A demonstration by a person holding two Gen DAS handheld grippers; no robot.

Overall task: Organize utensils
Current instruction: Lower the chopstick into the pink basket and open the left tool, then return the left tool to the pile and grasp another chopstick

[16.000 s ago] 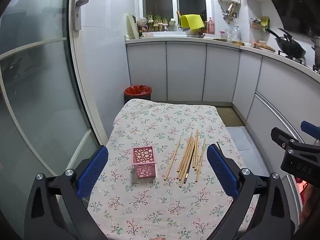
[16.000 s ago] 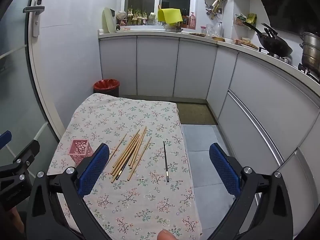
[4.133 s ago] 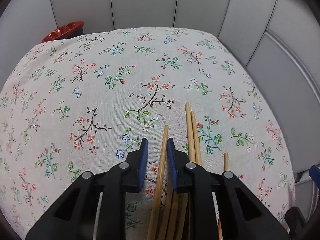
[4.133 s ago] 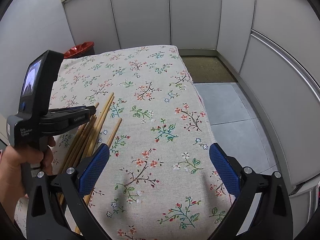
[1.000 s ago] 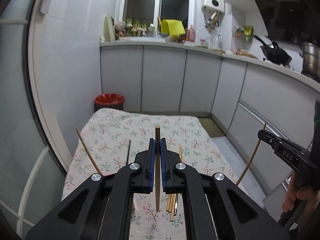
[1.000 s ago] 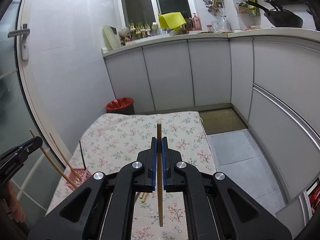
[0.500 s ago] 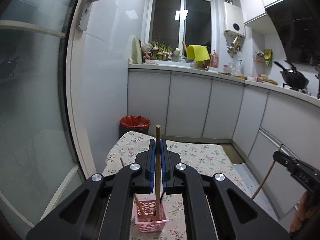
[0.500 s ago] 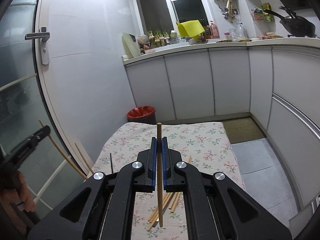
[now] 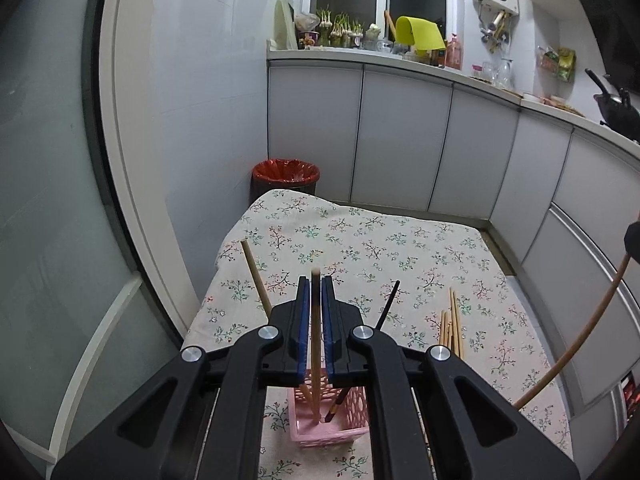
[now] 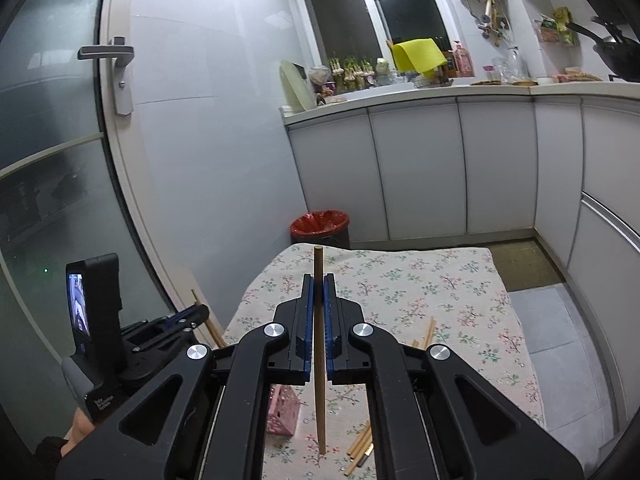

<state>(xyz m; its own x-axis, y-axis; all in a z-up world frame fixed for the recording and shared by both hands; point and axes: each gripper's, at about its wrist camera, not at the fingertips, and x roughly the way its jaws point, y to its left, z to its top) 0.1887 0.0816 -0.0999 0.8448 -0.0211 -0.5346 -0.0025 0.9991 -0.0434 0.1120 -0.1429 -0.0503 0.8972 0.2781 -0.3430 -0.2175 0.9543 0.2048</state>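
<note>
Over the floral-cloth worktop (image 9: pixel 400 240), left gripper (image 9: pixel 316 312) is clamped on a wooden chopstick (image 9: pixel 315 344), held upright; its lower end sits inside the pink holder (image 9: pixel 352 420) at the near left of the cloth. Holder also contains a second wooden stick (image 9: pixel 256 280) leaning left and a dark chopstick (image 9: pixel 386 308) leaning right.

Right gripper (image 10: pixel 319 308) is closed on a bamboo chopstick (image 10: pixel 319 360), near vertical, its lower tip hanging free above the cloth, apart from the holder. Remaining loose chopsticks (image 9: pixel 451 328) lie flat in a bundle on the cloth, right of the holder; in the right wrist view the gripper body hides most of them.

Surroundings: red-lined bin (image 9: pixel 285 174) on the floor at the far left corner of the worktop; white cabinets (image 9: pixel 400 140) behind; yellow sheet (image 9: pixel 420 36) and sprouting bulbs (image 9: pixel 340 26) on the window ledge; dark wok (image 10: pixel 616 54) far right; glass door with a lever handle (image 10: pixel 107 53) on the left.

Writing: small white print on the left gripper's handle in the right wrist view, too small to read; its screen (image 10: pixel 79 304) is lit.
</note>
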